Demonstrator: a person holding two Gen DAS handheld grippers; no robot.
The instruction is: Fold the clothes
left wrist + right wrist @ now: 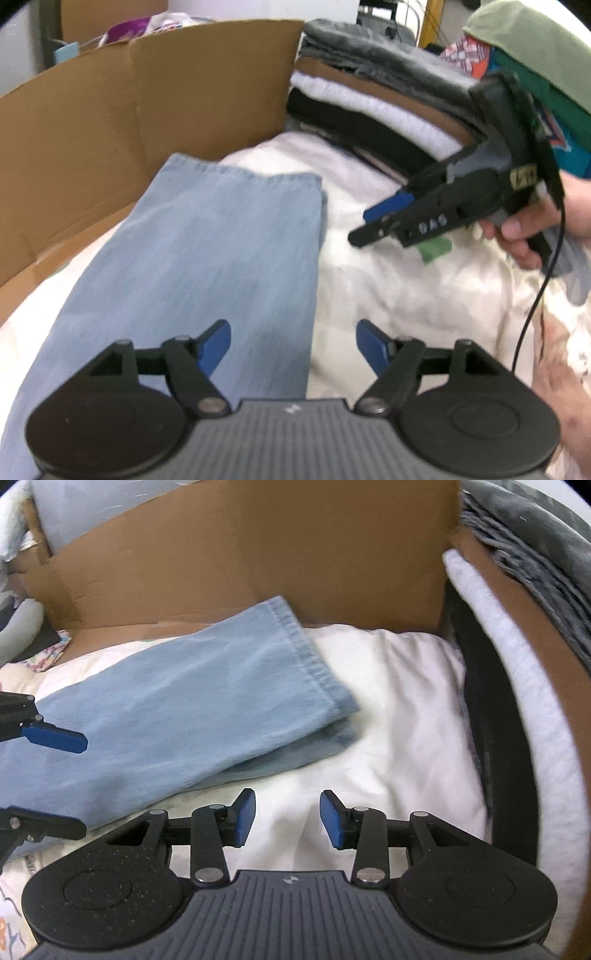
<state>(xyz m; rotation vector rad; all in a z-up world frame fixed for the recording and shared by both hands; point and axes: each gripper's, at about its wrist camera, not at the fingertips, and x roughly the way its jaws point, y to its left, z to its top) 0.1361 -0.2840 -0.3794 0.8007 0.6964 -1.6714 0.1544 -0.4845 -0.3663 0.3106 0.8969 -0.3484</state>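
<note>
Jeans (pixel 207 258), folded pale denim, lie on a white quilt (pixel 388 709), their near end cut off below the left tool (pixel 293 347), whose pads stand wide apart above the cloth, holding nothing. Right tool (pixel 287 818) hangs half open over bare quilt beside the hem. Cardboard wall (pixel 258 554) closes the far edge; stacked clothes (pixel 369 99) crowd the right, blurred.

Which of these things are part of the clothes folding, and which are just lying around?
Part of the job: light blue jeans, left gripper, right gripper, both open and empty.

Just lying about: cardboard box, stack of folded clothes, white bedding.
</note>
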